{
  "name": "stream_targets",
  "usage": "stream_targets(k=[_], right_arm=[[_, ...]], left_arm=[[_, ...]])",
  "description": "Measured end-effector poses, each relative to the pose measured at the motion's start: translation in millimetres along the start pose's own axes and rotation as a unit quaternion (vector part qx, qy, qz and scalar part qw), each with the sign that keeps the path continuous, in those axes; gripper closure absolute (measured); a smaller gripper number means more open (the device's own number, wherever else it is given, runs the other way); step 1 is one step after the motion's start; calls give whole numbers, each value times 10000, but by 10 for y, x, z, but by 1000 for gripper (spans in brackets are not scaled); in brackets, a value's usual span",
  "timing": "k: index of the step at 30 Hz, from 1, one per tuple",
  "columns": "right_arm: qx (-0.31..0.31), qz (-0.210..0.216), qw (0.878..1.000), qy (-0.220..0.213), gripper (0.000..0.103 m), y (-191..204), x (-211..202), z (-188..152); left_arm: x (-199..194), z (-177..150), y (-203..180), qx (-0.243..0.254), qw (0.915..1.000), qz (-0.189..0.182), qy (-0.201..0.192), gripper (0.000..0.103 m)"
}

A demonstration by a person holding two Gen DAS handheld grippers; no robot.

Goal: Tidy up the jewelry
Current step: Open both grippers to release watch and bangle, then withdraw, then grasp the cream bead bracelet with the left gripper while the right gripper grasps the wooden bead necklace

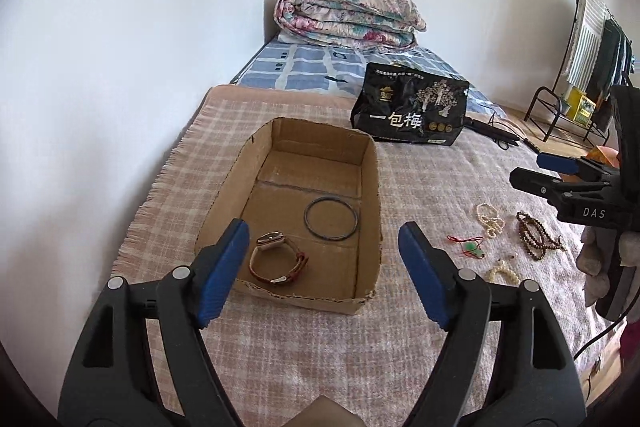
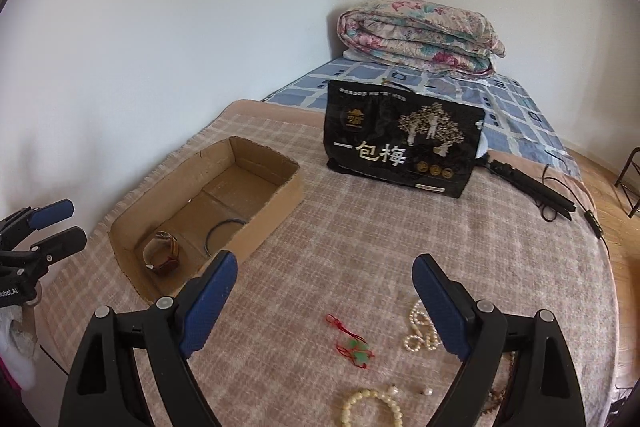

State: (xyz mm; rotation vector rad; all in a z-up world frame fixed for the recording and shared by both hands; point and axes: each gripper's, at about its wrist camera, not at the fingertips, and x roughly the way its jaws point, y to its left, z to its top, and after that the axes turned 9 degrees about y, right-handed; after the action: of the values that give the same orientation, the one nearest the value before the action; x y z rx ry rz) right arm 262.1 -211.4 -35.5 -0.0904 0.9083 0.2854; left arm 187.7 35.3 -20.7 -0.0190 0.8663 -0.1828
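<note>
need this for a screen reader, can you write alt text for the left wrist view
The open left gripper hovers over a shallow cardboard box on a checked blanket, empty-jawed. Inside the box lie a brown-strapped watch and a dark bangle. Right of the box, bead bracelets and a red-corded green pendant lie loose, with the right gripper above them.

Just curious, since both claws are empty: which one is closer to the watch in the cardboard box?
Left. The left gripper hovers open just in front of the box, the watch right past its jaws. The right gripper is off to the side over the loose beads.
</note>
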Motion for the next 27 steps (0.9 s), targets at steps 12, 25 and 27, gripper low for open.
stream_targets(k=[12, 25, 27], right_arm=[[189, -847, 9962, -14, 9, -750, -539, -604], [738, -987, 9923, 111, 9, -1333, -649, -1225], [826, -994, 9915, 159, 11, -1409, -629, -1286]], left_arm=[[55, -84, -580, 435, 9986, -276, 79, 24], [336, -226, -1074, 758, 9935, -714, 460, 24], [387, -242, -1150, 777, 9921, -826, 534, 24]])
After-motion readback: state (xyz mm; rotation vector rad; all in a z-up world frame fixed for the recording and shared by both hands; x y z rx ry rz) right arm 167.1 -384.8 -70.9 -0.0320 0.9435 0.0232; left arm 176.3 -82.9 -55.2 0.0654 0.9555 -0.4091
